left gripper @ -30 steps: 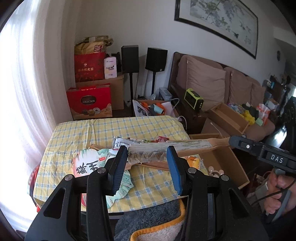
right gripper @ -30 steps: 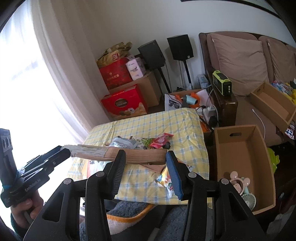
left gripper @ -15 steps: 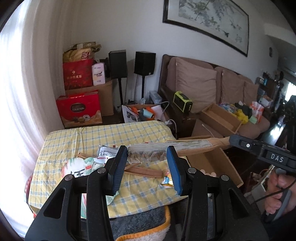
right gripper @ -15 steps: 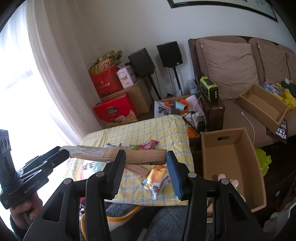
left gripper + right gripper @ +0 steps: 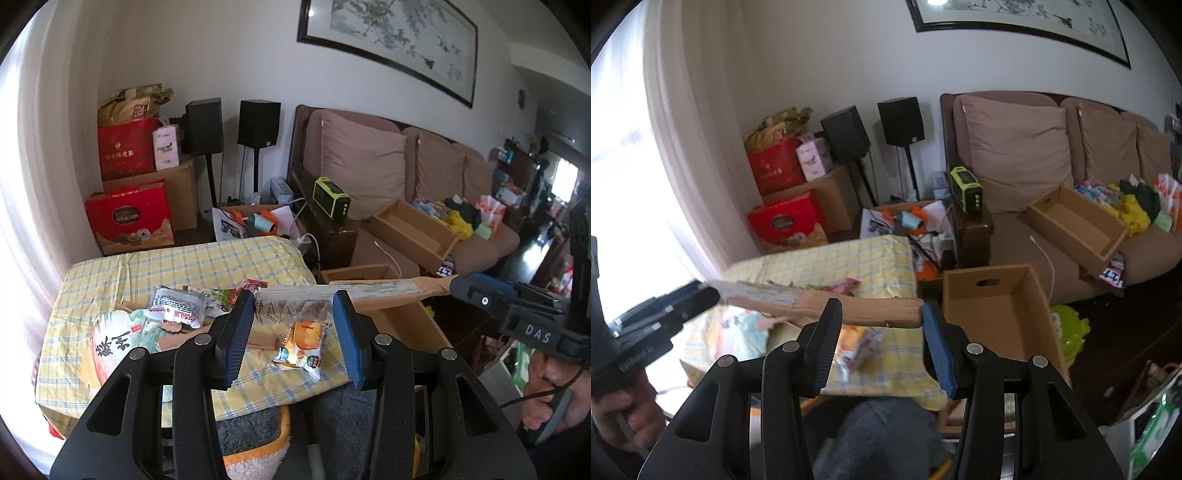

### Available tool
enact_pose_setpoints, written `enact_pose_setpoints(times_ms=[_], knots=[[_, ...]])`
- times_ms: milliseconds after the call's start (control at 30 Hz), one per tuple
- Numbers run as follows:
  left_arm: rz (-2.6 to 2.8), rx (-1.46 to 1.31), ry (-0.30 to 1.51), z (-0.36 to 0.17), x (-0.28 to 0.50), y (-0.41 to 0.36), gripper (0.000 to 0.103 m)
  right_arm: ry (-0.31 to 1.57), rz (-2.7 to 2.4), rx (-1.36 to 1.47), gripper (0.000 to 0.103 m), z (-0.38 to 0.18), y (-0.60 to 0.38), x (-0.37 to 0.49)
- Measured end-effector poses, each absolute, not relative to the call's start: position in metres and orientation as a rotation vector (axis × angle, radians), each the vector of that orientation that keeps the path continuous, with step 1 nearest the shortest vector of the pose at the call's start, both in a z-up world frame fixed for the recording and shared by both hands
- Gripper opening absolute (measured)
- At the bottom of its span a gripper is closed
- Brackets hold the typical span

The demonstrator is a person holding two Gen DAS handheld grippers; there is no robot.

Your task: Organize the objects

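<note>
Both grippers have the folded wooden fan (image 5: 354, 293) pinched between their pads: the left gripper (image 5: 293, 325) squeezes the paper end and the right gripper (image 5: 882, 325) clamps the wooden handle end. It hangs level at mid-frame, above the yellow checked table (image 5: 177, 266), and the open cardboard box (image 5: 993, 310) sits just right of it.

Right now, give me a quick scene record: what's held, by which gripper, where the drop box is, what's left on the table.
held item: folded wooden fan, carried level above the table
left gripper: jaws shut on the fan's slat end
right gripper: jaws shut on the fan's wooden handle end
surface: table with yellow checked cloth
left on table: snack packets, open paper fan
likely drop box: open cardboard box on the floor, at the table's right end
</note>
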State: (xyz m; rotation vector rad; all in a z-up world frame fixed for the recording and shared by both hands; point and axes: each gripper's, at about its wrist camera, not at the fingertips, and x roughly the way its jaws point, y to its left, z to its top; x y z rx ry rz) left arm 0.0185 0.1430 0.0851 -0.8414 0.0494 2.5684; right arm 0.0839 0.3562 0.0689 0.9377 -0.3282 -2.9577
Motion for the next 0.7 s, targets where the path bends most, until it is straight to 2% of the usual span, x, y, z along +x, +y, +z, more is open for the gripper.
enact_pose_setpoints(times_ms=[133,700], knots=[[2.569,-0.832,0.065,0.086,0.025,0.154,0.040,-0.427,-2.963,0.899,0.047,0.063,0.370,0.098],[2.520,-0.817,0.113,0.083,0.050,0.201,0.040,-0.550,-3.021,0.813,0.047,0.068,0.415,0.132]])
